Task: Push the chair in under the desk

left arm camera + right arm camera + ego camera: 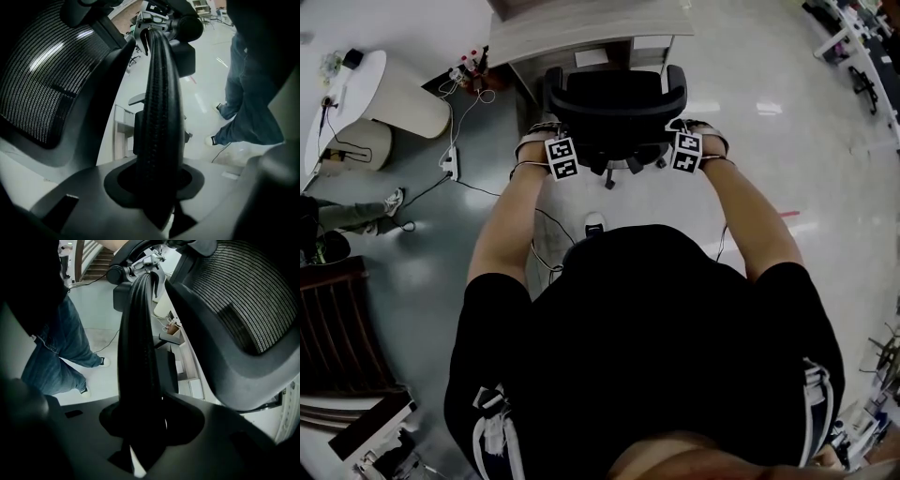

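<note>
A black mesh-backed office chair (614, 103) stands in front of the light wooden desk (581, 23), its seat partly under the desktop. My left gripper (546, 141) is at the chair's left armrest and my right gripper (694, 139) at its right armrest. In the left gripper view the left gripper (157, 187) is shut on the black ribbed armrest (159, 103), with the mesh backrest (42, 84) beside it. In the right gripper view the right gripper (140, 427) is shut on the other armrest (136, 343), beside the backrest (243, 301).
A white round table (389, 94) stands at the left, with a power strip (450, 164) and cables on the floor beside the desk. A standing person's jeans-clad legs (243, 103) are nearby. A drawer unit (652, 52) sits under the desk. Dark wooden steps (337, 347) lie at the lower left.
</note>
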Available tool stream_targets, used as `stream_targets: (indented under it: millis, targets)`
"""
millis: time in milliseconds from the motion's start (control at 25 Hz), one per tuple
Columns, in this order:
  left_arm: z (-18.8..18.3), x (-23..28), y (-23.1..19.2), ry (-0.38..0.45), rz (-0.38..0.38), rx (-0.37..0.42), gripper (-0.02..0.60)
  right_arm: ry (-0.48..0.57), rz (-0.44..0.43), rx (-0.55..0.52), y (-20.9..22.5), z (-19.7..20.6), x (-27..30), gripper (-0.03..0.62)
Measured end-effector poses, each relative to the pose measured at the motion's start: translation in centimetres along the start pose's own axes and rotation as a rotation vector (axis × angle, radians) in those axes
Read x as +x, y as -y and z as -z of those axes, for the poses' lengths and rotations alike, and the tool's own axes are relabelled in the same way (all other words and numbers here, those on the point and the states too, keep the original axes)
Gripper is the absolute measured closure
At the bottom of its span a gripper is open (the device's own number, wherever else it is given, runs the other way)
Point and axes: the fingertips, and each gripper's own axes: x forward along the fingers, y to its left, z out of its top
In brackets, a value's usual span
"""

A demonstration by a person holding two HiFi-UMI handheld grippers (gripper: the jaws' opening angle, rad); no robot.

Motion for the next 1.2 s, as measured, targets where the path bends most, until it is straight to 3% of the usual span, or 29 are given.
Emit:
stream_targets:
  millis: [400,1200]
  targets:
    - [5.5,0.2,-1.1,-0.030,-0.011,-0.050,0.470,0.033,-0.002,-0.051,2.5,-5.3,2.2,0.457]
    - [12.0,2.0,-5.5,-0.053,-0.024,-0.090,0.466,0.065,0.007,-0.080,8.4,-11.3,5.8,0.453]
